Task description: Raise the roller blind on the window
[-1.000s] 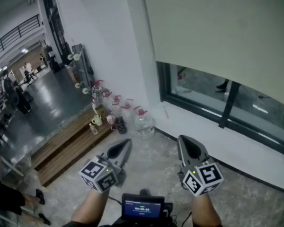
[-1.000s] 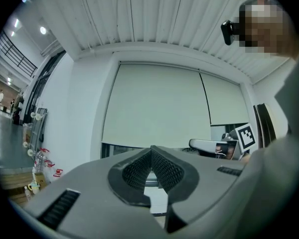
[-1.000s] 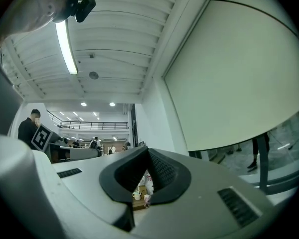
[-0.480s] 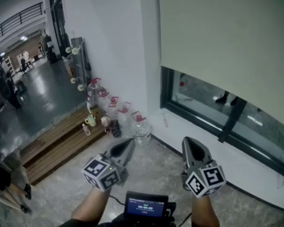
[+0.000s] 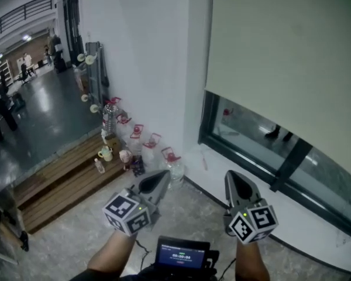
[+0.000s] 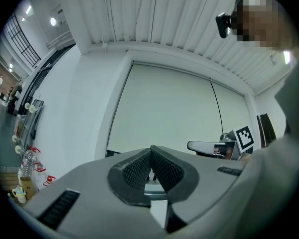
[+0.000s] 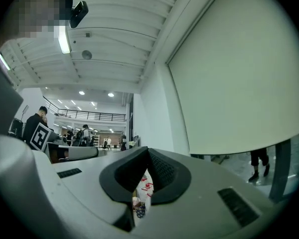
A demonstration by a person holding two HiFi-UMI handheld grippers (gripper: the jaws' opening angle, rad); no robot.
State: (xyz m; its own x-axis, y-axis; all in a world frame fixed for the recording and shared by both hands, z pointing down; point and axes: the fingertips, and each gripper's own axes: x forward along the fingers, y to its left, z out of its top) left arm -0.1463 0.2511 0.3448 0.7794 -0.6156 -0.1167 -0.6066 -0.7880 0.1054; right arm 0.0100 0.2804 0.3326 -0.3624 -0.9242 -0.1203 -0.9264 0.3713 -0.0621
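The pale roller blind [image 5: 281, 51] hangs over the upper part of the window [image 5: 251, 134], and its bottom edge slants down to the right. Below it the dark glass and frame show. My left gripper [image 5: 162, 177] is held low, pointing toward the wall corner, jaws shut and empty. My right gripper [image 5: 233, 177] is beside it, pointing at the window sill, also shut and empty. In the left gripper view the blind [image 6: 164, 108] fills the space ahead of the closed left gripper [image 6: 150, 151]. In the right gripper view the blind [image 7: 239, 73] is at the right of the closed right gripper [image 7: 147, 152].
Several water bottles with red handles [image 5: 164, 157] stand at the foot of the white wall [image 5: 146, 57]. A wooden step [image 5: 58, 180] with cups lies to the left. A small screen [image 5: 183, 254] sits at my waist. People stand in the hall at far left.
Both grippers have moved together toward the wall and window, which now loom larger. The bottles and wooden step have slid nearer. The jaws stayed shut.
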